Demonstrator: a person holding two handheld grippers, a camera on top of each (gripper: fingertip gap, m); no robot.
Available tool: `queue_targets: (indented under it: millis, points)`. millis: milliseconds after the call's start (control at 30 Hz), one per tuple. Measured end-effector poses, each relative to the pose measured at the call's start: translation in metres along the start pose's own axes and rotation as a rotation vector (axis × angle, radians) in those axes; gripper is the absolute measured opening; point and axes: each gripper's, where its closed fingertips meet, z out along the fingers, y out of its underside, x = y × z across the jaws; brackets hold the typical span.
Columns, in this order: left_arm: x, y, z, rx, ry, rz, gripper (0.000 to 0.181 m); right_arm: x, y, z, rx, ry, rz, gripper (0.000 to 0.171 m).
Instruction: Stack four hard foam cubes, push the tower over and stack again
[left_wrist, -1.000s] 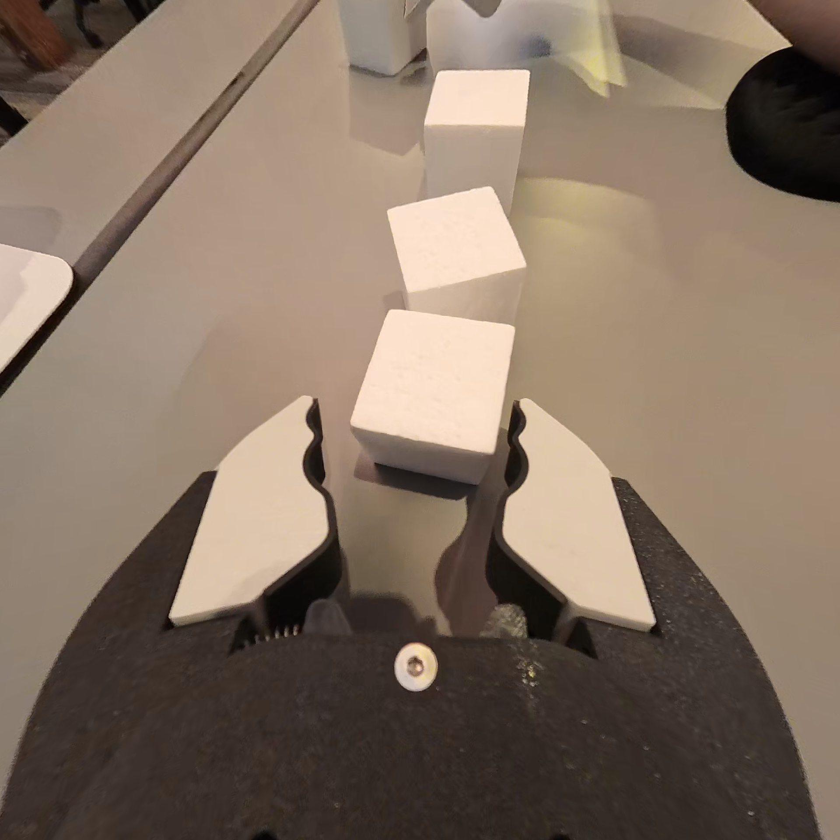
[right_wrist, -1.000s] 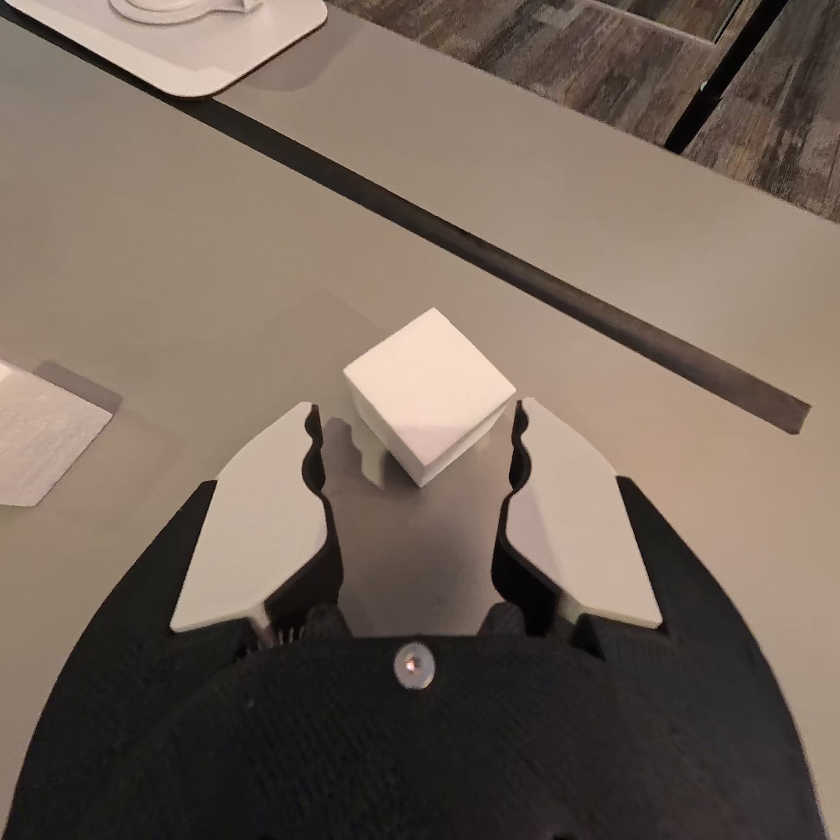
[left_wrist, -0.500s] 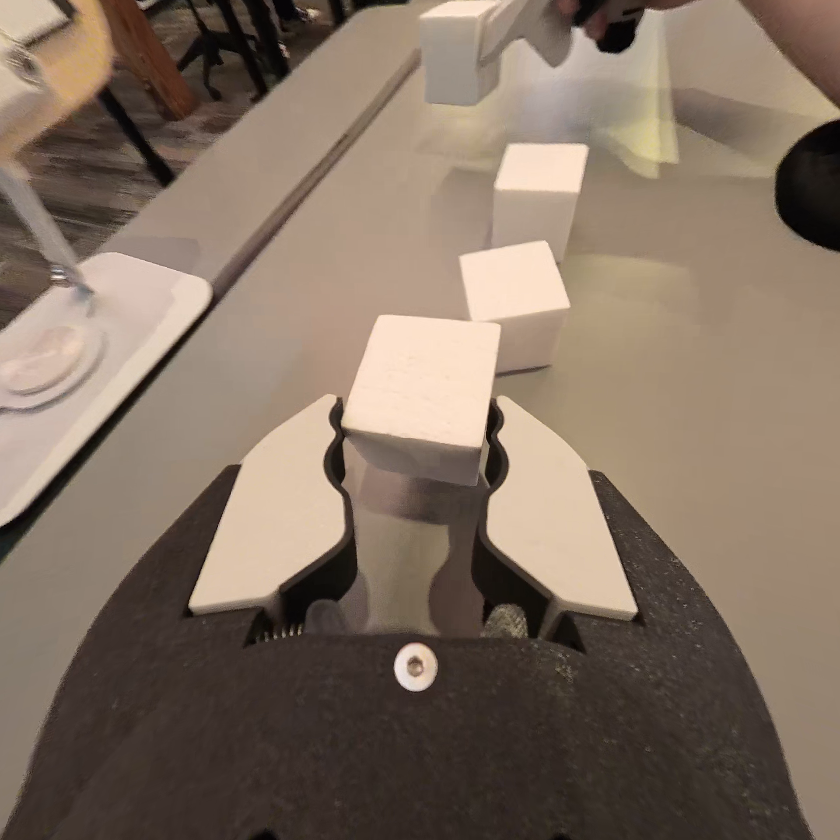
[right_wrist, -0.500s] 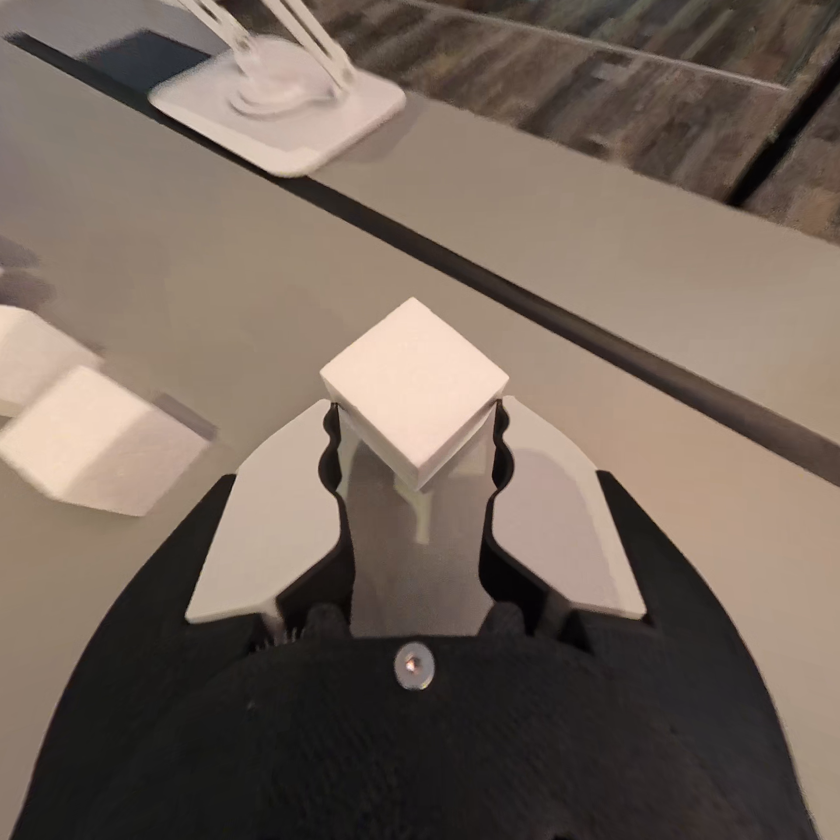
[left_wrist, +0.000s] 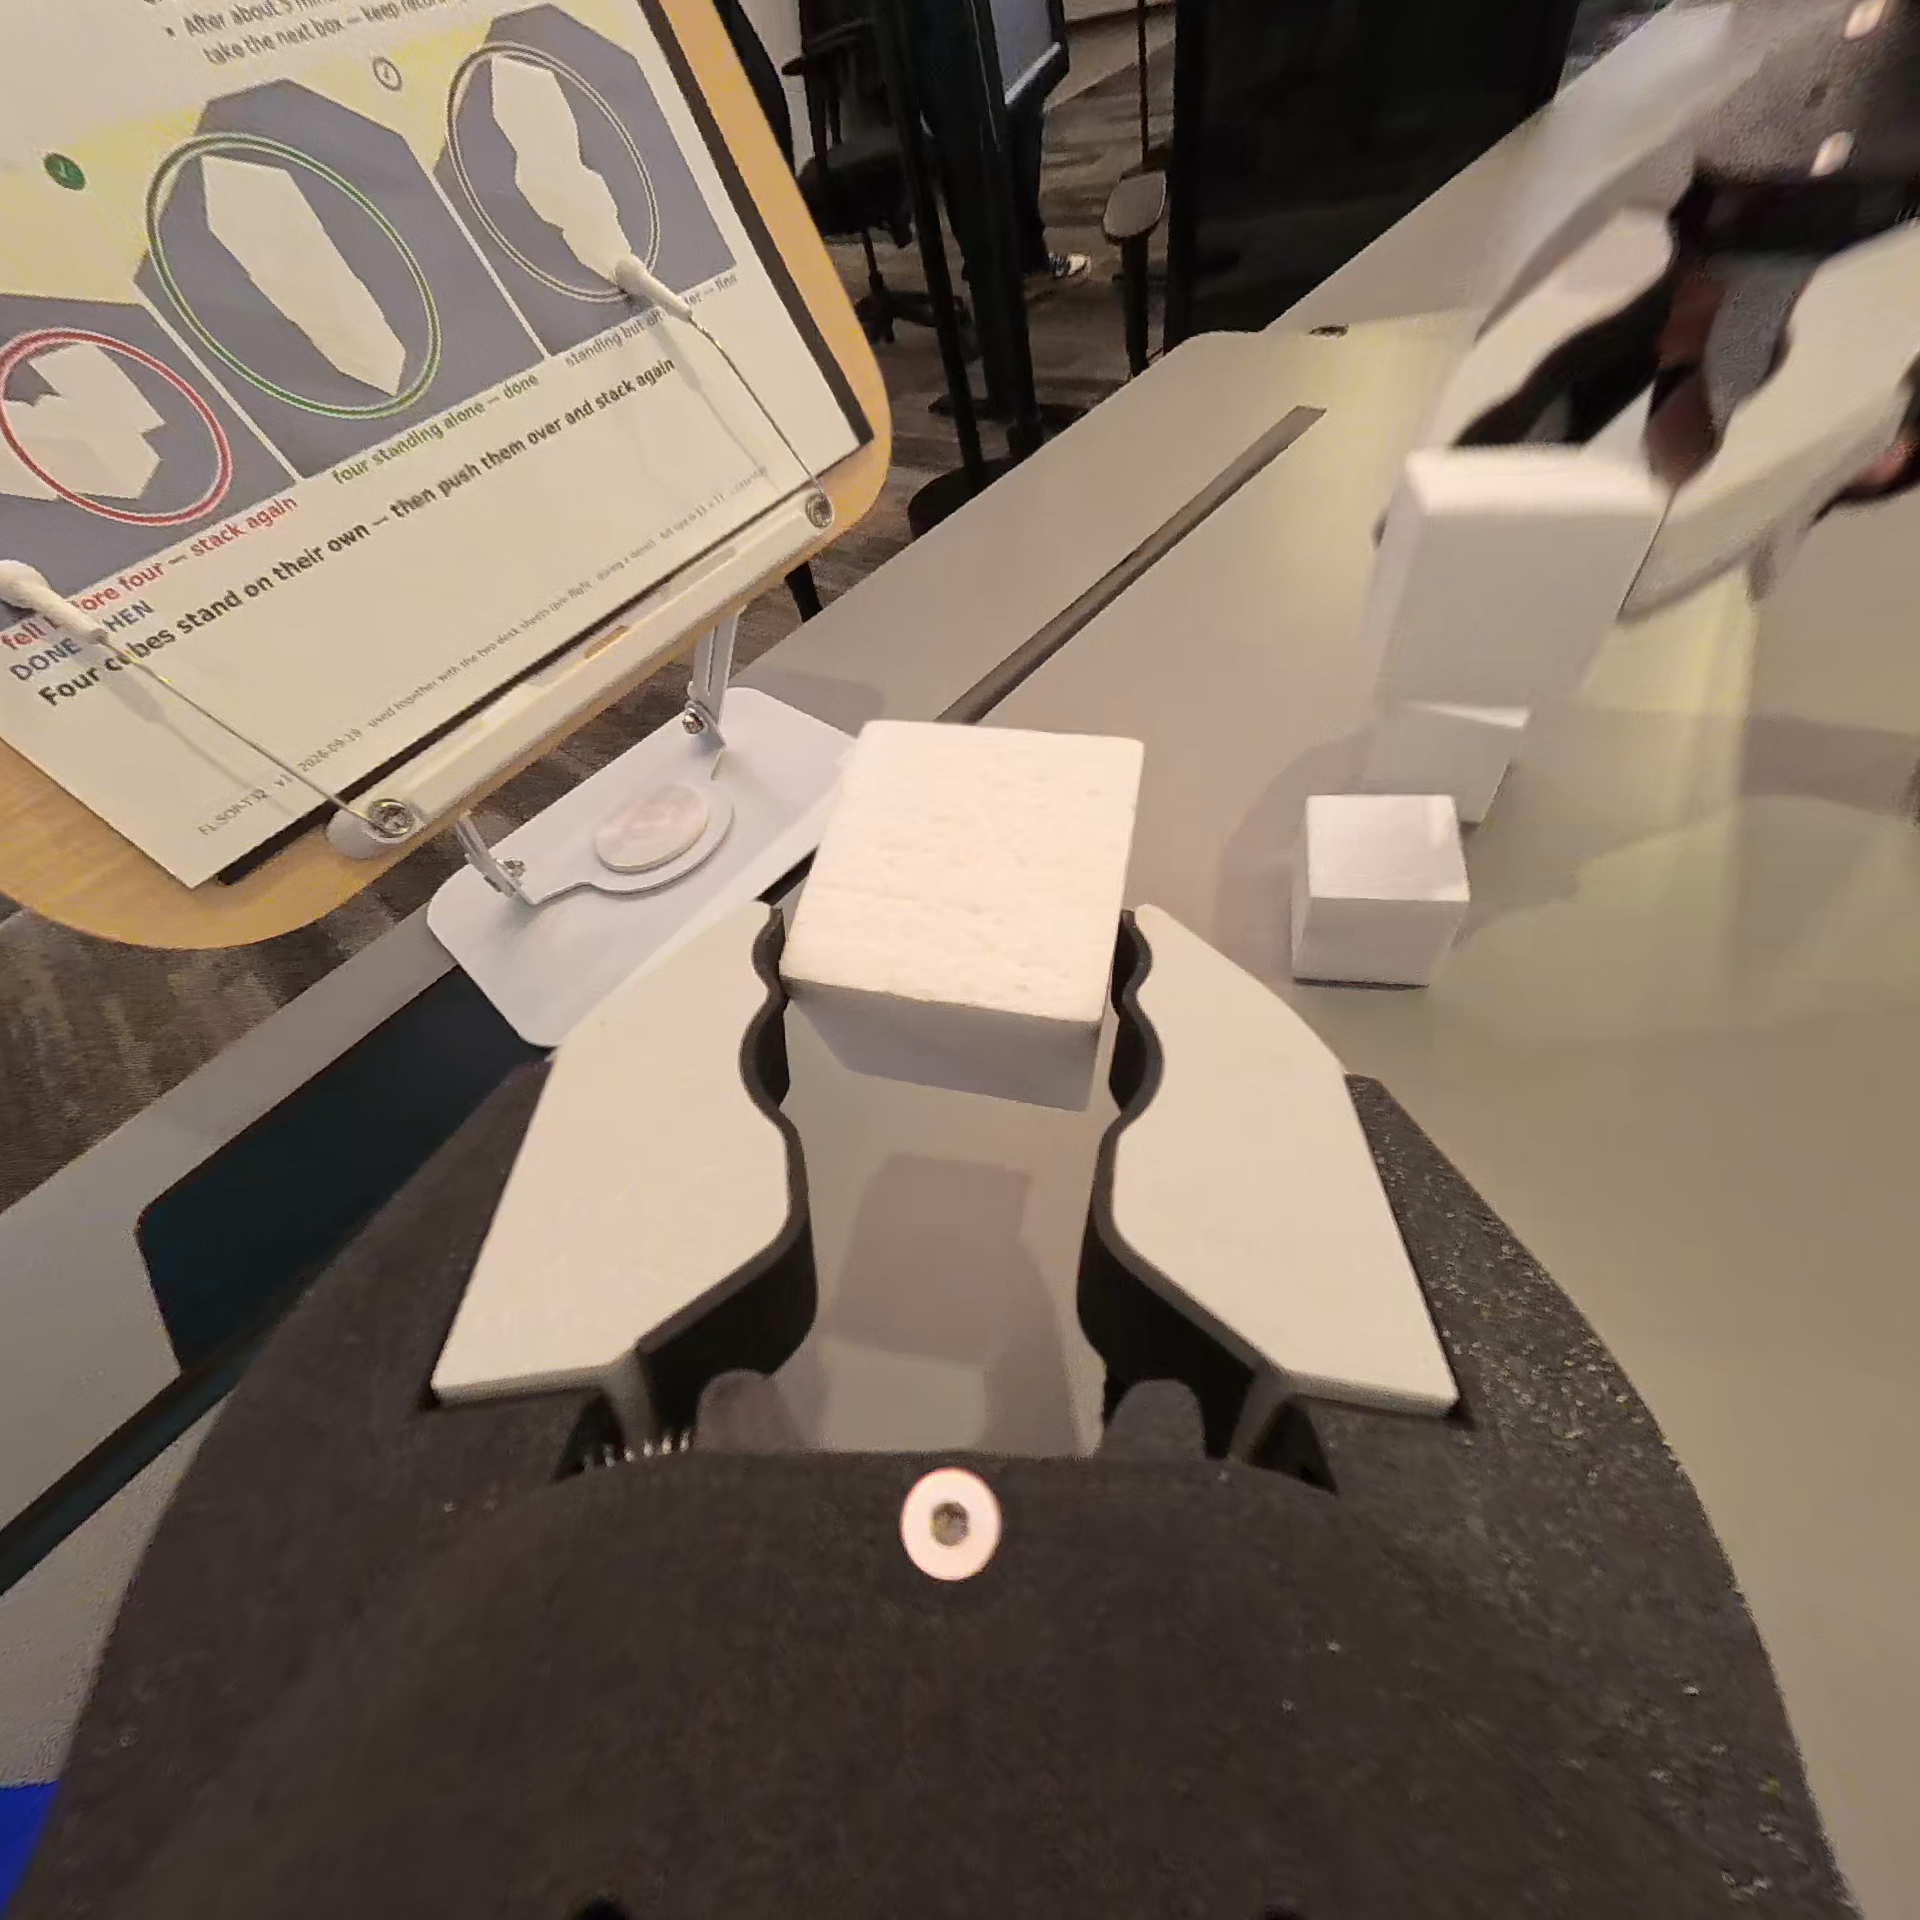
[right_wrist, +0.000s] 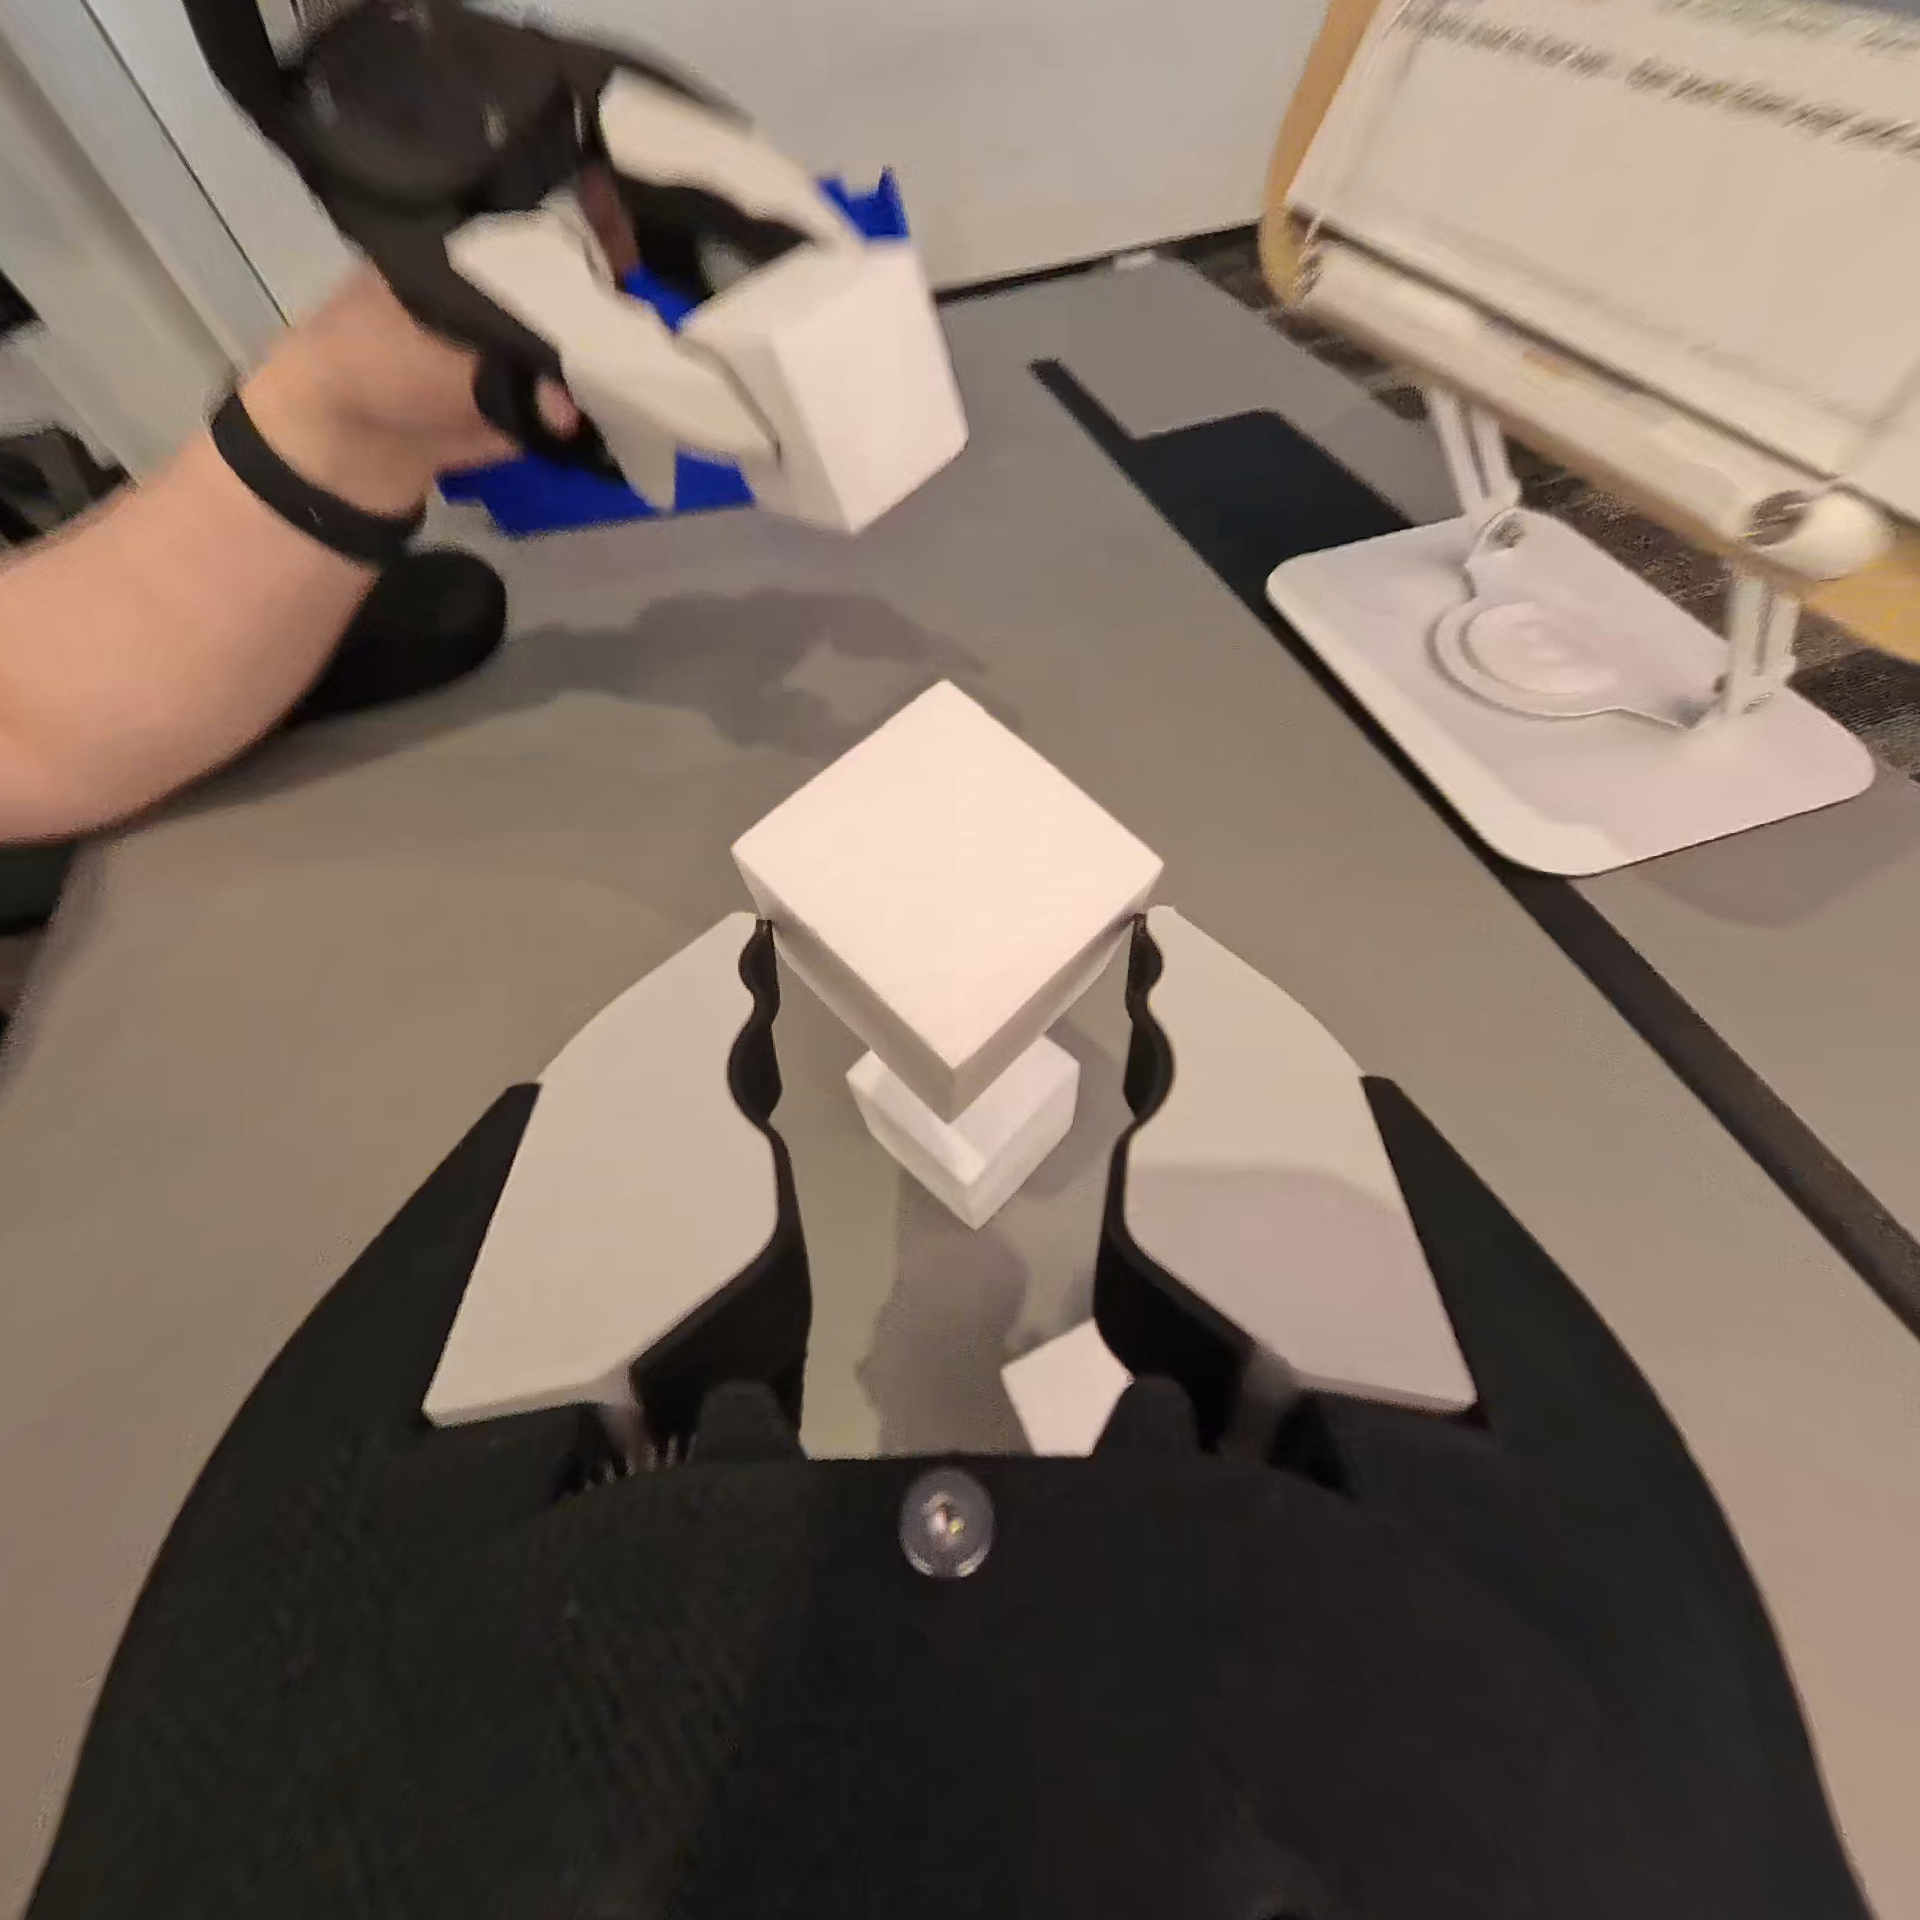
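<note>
My left gripper (left_wrist: 948, 925) is shut on a white foam cube (left_wrist: 966, 862) and holds it above the grey table (left_wrist: 1558, 1143). My right gripper (right_wrist: 948, 925) is shut on a second cube (right_wrist: 935, 883), gripped corner-on, right over a third cube (right_wrist: 987, 1132) on the table. I cannot tell whether those two touch. A fourth cube (right_wrist: 1065, 1397) lies nearer, partly hidden by the right gripper. In the left wrist view the right gripper (left_wrist: 1548, 488) shows blurred with its cube (left_wrist: 1507, 592) above the third cube (left_wrist: 1444, 753); the fourth cube (left_wrist: 1377, 888) sits beside them.
A document stand with a white base (left_wrist: 582, 935) and a tilted board (left_wrist: 364, 416) stands across a dark gap (left_wrist: 1132, 551) between the tables. The right wrist view shows the base (right_wrist: 1558, 769), a blue bin (right_wrist: 582, 499), a black round object (right_wrist: 416, 634) and a forearm (right_wrist: 156, 644). The right gripper is farther from the white base (left_wrist: 582, 935), some 35 cm, than the left, some 30 cm. Seen from the right wrist view (right_wrist: 1389, 590) as well.
Both grippers went from open around cubes on the table to shut on them and lifted. The right one carried its cube over another cube. The left one swung toward the stand.
</note>
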Motion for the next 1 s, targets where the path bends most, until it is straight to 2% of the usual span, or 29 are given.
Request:
queue_targets:
  millis: [133,300,900,1000]
  points:
    - [0.000,0.000,-0.003,-0.010,-0.001,0.008,0.060,-0.009,0.025,0.027,-0.124,0.040,-0.045,0.066]
    - [0.005,-0.002,-0.002,-0.010,0.014,0.020,0.060,-0.009,0.039,0.040,-0.199,0.060,-0.081,0.066]
    - [0.023,0.010,0.014,-0.079,0.058,0.078,0.060,0.002,0.055,0.037,-0.204,0.054,-0.066,0.066]
    - [0.026,0.010,0.016,-0.080,0.059,0.078,0.060,0.001,0.057,0.037,-0.200,0.042,-0.065,0.074]
